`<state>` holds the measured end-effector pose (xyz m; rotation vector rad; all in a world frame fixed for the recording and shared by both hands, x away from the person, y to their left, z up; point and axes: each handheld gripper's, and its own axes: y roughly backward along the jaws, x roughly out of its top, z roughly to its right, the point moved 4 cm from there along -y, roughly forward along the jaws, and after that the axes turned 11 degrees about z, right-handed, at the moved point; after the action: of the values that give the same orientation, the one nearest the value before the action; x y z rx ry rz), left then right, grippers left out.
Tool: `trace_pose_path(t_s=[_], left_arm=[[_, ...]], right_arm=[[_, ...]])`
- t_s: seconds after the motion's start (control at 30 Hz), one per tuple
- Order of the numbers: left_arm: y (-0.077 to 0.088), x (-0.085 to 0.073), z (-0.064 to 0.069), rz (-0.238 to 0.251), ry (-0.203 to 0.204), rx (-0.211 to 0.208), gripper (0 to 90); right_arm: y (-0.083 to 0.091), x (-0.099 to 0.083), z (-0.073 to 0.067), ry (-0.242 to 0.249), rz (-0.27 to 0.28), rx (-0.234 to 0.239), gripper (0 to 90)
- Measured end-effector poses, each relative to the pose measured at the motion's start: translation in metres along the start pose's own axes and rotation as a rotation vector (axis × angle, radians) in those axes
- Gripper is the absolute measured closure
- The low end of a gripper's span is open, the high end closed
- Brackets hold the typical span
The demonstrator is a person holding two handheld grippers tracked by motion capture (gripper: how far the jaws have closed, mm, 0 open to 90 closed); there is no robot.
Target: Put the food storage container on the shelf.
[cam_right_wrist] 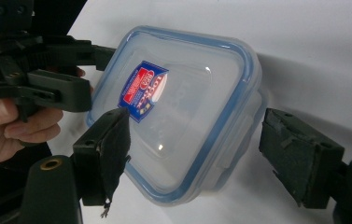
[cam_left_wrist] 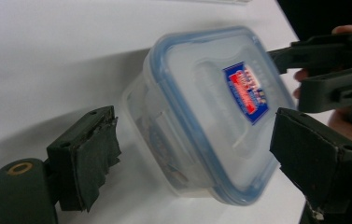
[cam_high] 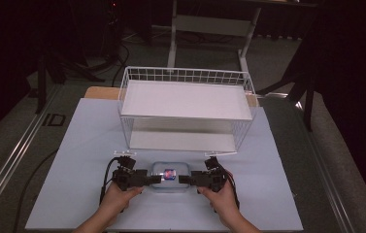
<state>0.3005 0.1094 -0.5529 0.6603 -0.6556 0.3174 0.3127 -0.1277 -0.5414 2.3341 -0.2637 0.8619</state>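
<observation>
Hands come in from the near edge of the table, each holding a gripper aimed inward at a small clear food box that sits between them near the front of the white surface. The left gripper and right gripper both have their jaws spread apart, one jaw on each side of the box's end and not pressing it, a placement that looks like lining up for a two-sided hold. The box's blue-rimmed lid with its red and blue sticker is on and faces up. Farther back stands a white wire shelf with two bare levels, possibly where the box is meant to go.
</observation>
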Motion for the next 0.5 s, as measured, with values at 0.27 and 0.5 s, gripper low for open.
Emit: trace_pose_path(t_s=[0.27, 0.5], left_arm=[[-0.002, -0.001, -0.004, -0.002, 0.056, -0.032, 30.2], [-0.002, -0.002, -0.002, -0.008, 0.086, -0.053, 37.0]], right_arm=[[-0.004, -0.004, 0.006, -0.114, -0.018, 0.020, 36.6], [-0.002, -0.004, 0.012, -0.169, -0.011, 0.040, 42.2]])
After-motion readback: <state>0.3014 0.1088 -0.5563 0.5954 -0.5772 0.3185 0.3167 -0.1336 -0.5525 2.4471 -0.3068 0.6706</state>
